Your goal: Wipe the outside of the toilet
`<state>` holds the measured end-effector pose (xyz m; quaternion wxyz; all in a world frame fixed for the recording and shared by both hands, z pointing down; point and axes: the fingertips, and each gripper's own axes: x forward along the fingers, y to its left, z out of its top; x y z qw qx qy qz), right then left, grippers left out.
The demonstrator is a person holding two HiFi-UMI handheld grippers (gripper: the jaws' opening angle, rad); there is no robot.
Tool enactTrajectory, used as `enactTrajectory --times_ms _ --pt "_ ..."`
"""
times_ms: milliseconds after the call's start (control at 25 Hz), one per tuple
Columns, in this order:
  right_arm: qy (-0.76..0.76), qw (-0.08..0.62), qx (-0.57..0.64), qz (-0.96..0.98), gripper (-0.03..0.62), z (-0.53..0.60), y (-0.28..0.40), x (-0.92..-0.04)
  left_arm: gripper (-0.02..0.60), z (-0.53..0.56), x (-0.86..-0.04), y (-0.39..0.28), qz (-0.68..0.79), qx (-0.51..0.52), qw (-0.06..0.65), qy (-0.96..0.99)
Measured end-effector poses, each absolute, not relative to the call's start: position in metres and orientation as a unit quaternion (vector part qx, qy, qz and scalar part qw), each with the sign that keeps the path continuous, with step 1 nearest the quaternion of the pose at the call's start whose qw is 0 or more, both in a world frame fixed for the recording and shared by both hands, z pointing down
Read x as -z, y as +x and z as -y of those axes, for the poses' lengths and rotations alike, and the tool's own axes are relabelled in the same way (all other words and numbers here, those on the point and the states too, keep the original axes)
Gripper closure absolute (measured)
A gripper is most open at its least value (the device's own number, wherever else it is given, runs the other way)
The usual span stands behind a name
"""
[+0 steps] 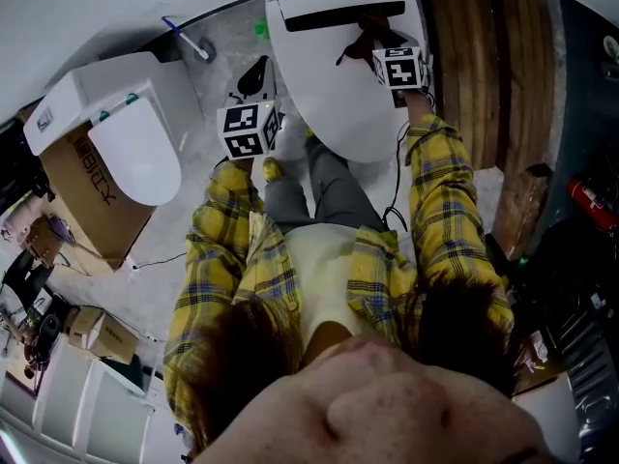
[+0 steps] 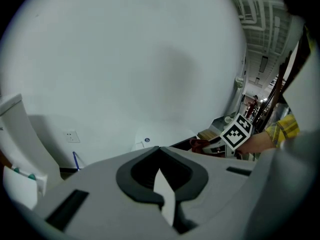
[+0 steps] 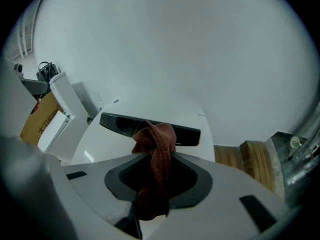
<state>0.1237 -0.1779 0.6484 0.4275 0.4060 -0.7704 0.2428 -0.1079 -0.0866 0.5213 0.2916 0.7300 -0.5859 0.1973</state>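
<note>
Since the toilet stands lid-down straight ahead of the person's knees, its broad white top is the easy part. The job, as I judge it, is won on the flanks and around the dark slot at the toilet's back, where grime tends to hide. Best keep the cloth pressed flat to the surface and draw it in long overlapping strokes from the toilet's back toward its front, then down each side, rather than dabbing with a bunched tip. As it sits now the red-brown cloth is twisted into a knot, so only a small patch would meet the porcelain; a lower angle would lay more of it down. The right claw is clamped tight on that cloth, which sticks out past the tips and sits just before the slot, toward the toilet's back right. Whether it touches the lid I cannot tell. The left claw has its jaws drawn together on nothing, held just beside the toilet's left side
</note>
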Motion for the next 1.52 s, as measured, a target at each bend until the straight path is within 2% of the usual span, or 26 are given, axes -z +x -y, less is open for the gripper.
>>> enactTrajectory --times_ms 320,760,1120,1520 --pt "0.473 0.437 -0.275 0.714 0.471 0.178 0.197 -0.658 0.58 0.084 -0.523 -0.102 0.578 -0.203 0.292 0.734" --pt "0.53 0.426 -0.294 0.672 0.471 0.168 0.236 -0.644 0.58 0.078 -0.524 -0.096 0.574 -0.204 0.293 0.737" --pt "0.463 0.351 -0.27 0.768 0.471 0.129 0.145 -0.583 0.58 0.068 -0.527 -0.098 0.587 -0.192 0.298 0.728" --pt "0.319 0.347 -0.274 0.838 0.471 0.067 0.027 -0.576 0.58 0.056 -0.532 -0.106 0.593 -0.194 0.307 0.719"
